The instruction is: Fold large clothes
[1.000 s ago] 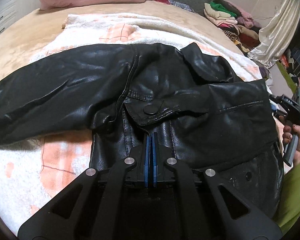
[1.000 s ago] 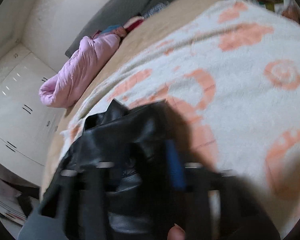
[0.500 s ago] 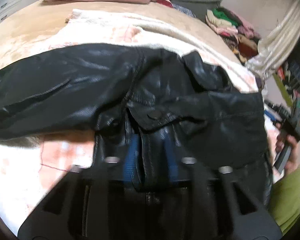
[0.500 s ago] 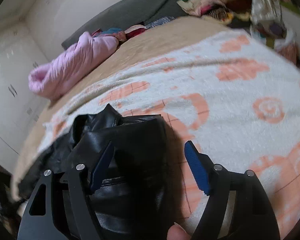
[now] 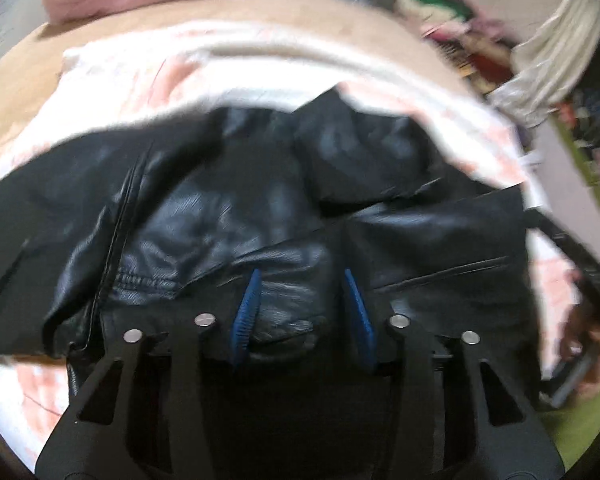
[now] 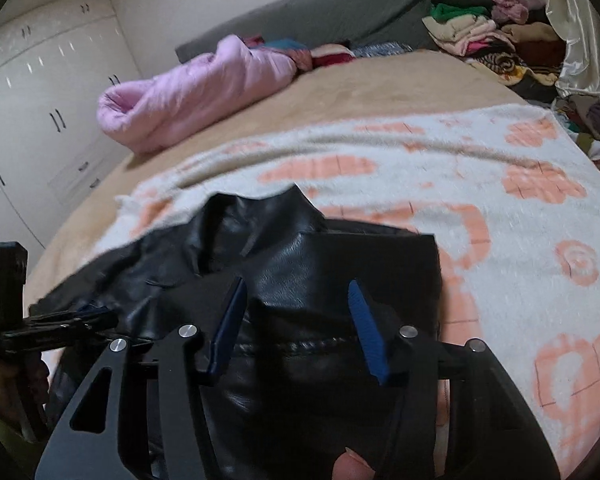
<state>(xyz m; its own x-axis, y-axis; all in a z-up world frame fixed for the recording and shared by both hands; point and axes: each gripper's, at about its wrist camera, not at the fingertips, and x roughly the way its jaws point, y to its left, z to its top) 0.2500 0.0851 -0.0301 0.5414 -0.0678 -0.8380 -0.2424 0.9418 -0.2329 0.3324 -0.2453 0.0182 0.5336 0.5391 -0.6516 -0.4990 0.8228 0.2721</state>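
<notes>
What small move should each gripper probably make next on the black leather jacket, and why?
Probably draw both back to regrip. The left gripper is open over the black leather jacket; the right gripper is closing without pinching it. The jacket lies loosely folded on the patterned blanket, its left-hand sleeve still spread.

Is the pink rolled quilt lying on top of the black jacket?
No, the pink quilt lies far behind, on the tan bed cover, apart from the black jacket.
</notes>
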